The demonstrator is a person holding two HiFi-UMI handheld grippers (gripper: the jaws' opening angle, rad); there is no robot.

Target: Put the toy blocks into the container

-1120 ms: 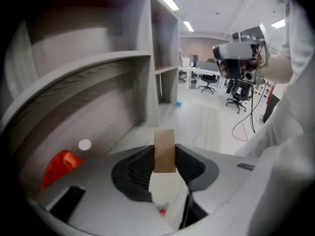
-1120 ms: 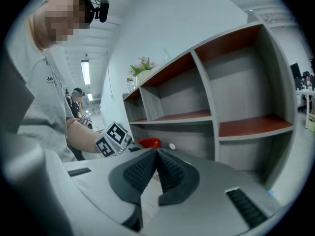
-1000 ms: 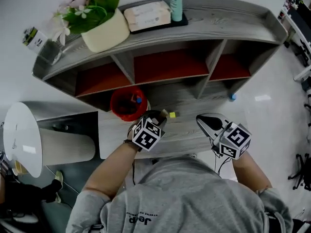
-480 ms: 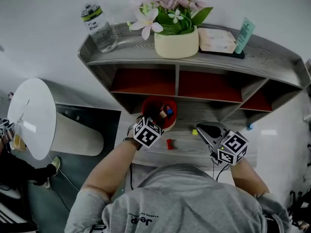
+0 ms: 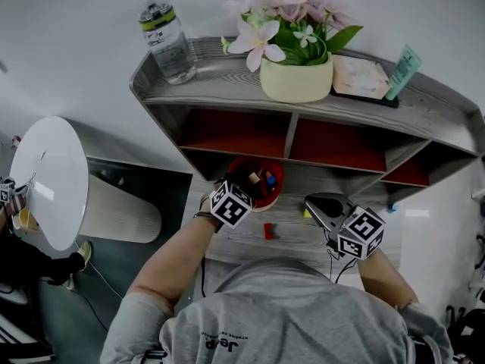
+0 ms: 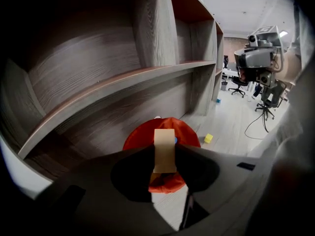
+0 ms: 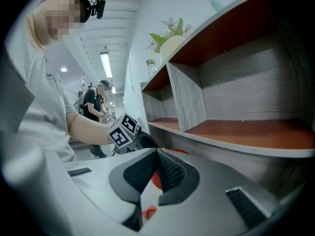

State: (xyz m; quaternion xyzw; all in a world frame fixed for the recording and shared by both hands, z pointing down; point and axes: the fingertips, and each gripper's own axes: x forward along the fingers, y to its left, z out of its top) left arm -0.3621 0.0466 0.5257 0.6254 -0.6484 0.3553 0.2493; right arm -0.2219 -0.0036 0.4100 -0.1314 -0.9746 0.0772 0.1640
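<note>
Here's the grey wood-grain desk [image 5: 294, 238], and on its surface the red container [image 5: 277, 189] sits back against the shelf unit [image 5: 227, 91]. A red block [image 5: 270, 230] lies just in front of the container, and a yellow block [image 5: 306, 212] lies off to its right. Up on the shelf unit's top board, from left to right, stand a water bottle [image 5: 168, 42], a cream flower pot [image 5: 296, 80] with pink blooms, a pale packet [image 5: 359, 77] on a dark tray and a teal tube [image 5: 402, 65]. Below the top board are open compartments with red floors.
</note>
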